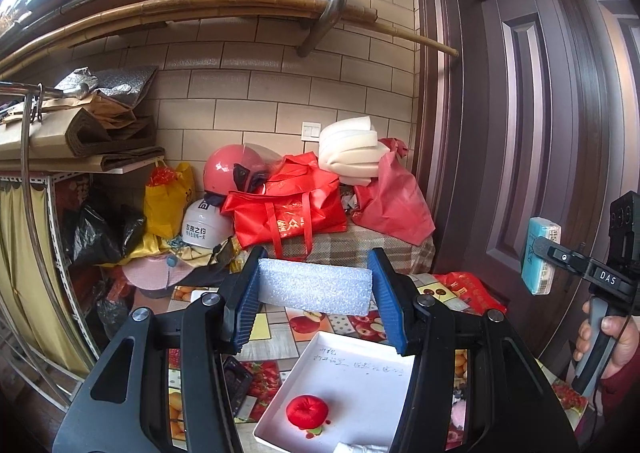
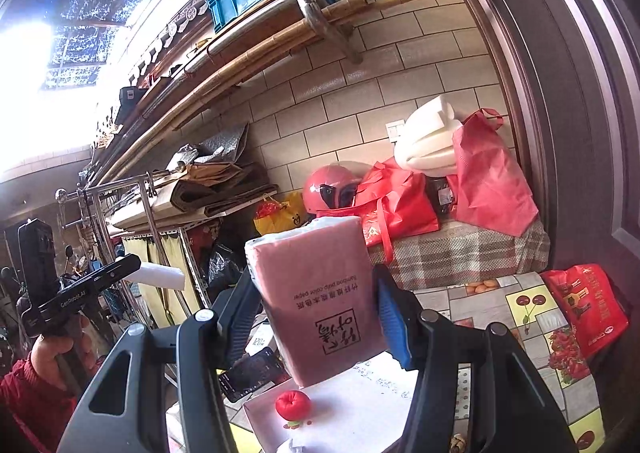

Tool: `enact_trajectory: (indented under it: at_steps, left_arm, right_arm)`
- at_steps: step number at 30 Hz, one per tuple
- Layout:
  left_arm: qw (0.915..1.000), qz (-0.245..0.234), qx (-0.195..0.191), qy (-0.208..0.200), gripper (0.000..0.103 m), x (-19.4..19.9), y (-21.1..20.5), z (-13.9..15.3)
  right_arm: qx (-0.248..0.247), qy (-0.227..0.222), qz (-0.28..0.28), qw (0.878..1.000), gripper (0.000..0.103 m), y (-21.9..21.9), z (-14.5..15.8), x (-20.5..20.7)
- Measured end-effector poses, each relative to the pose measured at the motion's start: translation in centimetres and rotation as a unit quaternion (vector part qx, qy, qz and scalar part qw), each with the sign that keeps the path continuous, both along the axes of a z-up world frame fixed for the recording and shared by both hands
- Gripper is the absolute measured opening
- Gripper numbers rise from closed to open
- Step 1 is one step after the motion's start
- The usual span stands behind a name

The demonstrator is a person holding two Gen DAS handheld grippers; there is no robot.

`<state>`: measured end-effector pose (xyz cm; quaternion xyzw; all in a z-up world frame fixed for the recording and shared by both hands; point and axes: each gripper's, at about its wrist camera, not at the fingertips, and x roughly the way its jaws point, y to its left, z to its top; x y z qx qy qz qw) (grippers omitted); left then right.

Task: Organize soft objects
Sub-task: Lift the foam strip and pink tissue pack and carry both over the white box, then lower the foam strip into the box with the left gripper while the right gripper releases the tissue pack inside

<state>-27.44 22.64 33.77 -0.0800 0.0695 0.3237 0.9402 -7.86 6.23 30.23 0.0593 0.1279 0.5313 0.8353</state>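
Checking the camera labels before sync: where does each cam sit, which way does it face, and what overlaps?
Left wrist: on the left gripper, looking along its fingers over the white tray toward the tiled wall; it grips a foam block; the right gripper and a hand show at right.
Right wrist: on the right gripper, same direction; it grips a pink tissue pack; the left gripper shows at left.
Shared: tray, red cushion, pink helmet.

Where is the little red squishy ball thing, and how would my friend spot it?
Look at the table with the fruit-pattern cloth, then the shallow white tray on it. The small round red plush ball lies inside, the only red thing on the tray's white floor.
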Motion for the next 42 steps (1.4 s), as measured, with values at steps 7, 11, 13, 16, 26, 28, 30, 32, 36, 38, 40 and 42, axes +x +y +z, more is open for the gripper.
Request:
enact_trajectory:
  at_steps: [7,11,13,16,26,28,30,32,36,38,40,42]
  left_arm:
    - [0.9999,-0.007,-0.005,0.005,0.052,1.3,0.6,-0.4]
    - [0.9999,-0.01,-0.009,0.009,0.052,1.9,1.0,-0.8]
    - [0.9998,-0.012,-0.011,0.011,0.052,2.1,1.2,-1.0]
    - [0.9997,-0.015,-0.017,0.014,0.052,2.6,1.6,-1.4]
    - [0.995,-0.036,-0.086,0.038,0.052,7.2,4.9,-6.9]
    - [0.9907,-0.041,-0.118,0.054,0.052,9.2,6.0,-9.5]
    - [0.9855,-0.046,-0.145,0.075,0.052,11.5,6.9,-12.2]
    - [0.9792,-0.05,-0.168,0.102,0.052,13.7,7.7,-14.8]
    - [0.9709,-0.044,-0.175,0.157,0.052,17.6,8.1,-19.5]
    - [0.9679,-0.026,-0.168,0.185,0.052,18.6,8.1,-21.4]
    - [0.9641,-0.022,-0.177,0.197,0.059,18.9,8.3,-22.8]
    - [0.9625,-0.013,-0.175,0.207,0.091,19.0,8.4,-23.5]
  right_arm:
    - [-0.006,0.017,0.004,1.0,0.056,0.7,-0.9,1.1]
    - [-0.01,0.024,0.004,1.0,0.056,1.0,-1.4,1.7]
    - [-0.014,0.027,0.004,1.0,0.056,1.3,-1.6,1.8]
    - [-0.02,0.034,0.004,0.999,0.056,1.7,-2.2,2.2]
    - [-0.098,0.083,0.008,0.992,0.056,5.6,-8.3,4.7]
    - [-0.128,0.111,0.012,0.985,0.056,6.9,-10.9,5.3]
    - [-0.158,0.139,0.016,0.977,0.056,8.2,-13.8,5.7]
    - [-0.185,0.156,0.022,0.97,0.056,9.4,-16.2,5.8]
    - [-0.226,0.166,0.035,0.959,0.056,11.7,-19.5,5.5]
    - [-0.246,0.161,0.032,0.955,0.057,12.5,-20.8,5.2]
    - [-0.263,0.152,0.024,0.953,0.059,13.0,-21.9,4.8]
    - [-0.269,0.155,0.023,0.95,0.068,13.0,-22.7,4.8]
